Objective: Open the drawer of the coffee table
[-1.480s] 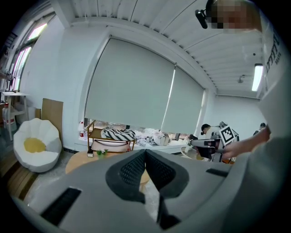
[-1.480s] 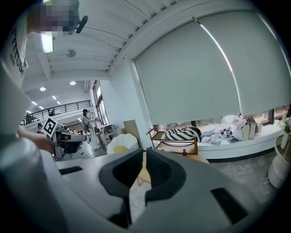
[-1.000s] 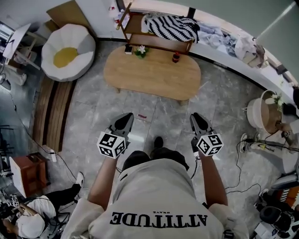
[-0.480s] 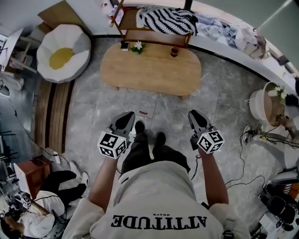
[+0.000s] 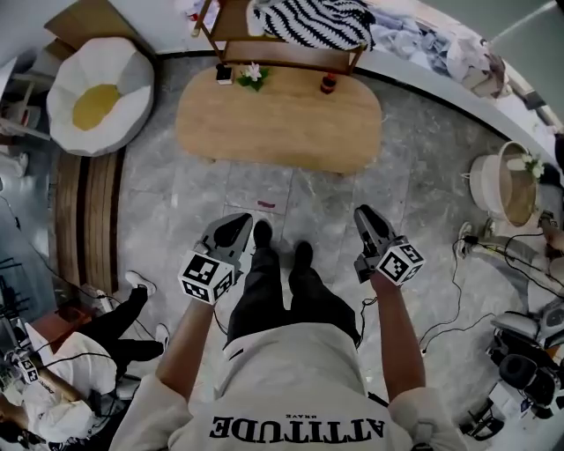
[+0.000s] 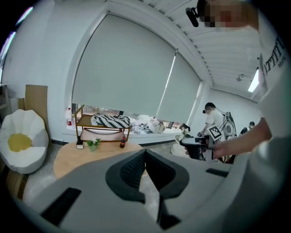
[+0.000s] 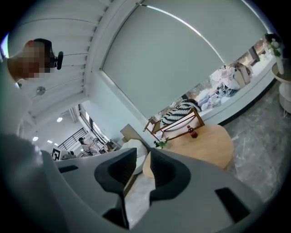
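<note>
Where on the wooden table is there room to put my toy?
The coffee table is bare across its middle and near edge. Its far edge is crowded: a small dark object, a potted plant and a dark bottle.

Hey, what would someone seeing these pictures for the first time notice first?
The oval wooden coffee table sits top centre in the head view, with an egg-shaped seat to its left and a zebra-striped cloth on the shelf behind it. Nearer the person, the left gripper and right gripper point toward the table, both empty. The right one's jaws have just been opening.
</note>
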`<state>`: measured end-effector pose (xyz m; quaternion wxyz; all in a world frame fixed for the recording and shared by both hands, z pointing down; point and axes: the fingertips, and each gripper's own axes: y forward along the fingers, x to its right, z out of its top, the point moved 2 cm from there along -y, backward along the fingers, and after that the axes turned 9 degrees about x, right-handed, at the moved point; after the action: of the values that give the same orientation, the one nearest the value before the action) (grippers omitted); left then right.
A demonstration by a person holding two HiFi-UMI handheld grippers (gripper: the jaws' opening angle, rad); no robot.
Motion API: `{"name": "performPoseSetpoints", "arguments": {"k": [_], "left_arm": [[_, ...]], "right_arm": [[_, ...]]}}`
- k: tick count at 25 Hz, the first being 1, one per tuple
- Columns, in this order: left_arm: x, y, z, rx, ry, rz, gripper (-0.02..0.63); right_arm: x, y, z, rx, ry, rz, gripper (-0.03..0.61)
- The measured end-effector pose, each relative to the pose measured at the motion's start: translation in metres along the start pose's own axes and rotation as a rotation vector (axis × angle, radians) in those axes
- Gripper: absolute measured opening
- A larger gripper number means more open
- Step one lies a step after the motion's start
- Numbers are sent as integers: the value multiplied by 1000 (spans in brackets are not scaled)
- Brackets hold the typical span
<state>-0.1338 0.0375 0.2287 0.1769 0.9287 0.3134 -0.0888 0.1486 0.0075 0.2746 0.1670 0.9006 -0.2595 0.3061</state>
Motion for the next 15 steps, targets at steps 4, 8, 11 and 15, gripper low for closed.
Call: {"name": "performPoseSetpoints", "arguments": {"k": [4,8,11,15], "left_arm": [[-29,13,-10,-21,-15,-17,20],[-55,32,-20,-24,-14,-34,20],[-72,49,-31,-28,-8,-43,20],[-92,68,-58,-55,-8,-51,20]], "right_arm": [[15,22,-23,-1,69,-37,109],[32,47,-47,3,116,-73,114],[51,67,-66,22,169,-90,118],[78,92,-93,38,223,-122,135]]}}
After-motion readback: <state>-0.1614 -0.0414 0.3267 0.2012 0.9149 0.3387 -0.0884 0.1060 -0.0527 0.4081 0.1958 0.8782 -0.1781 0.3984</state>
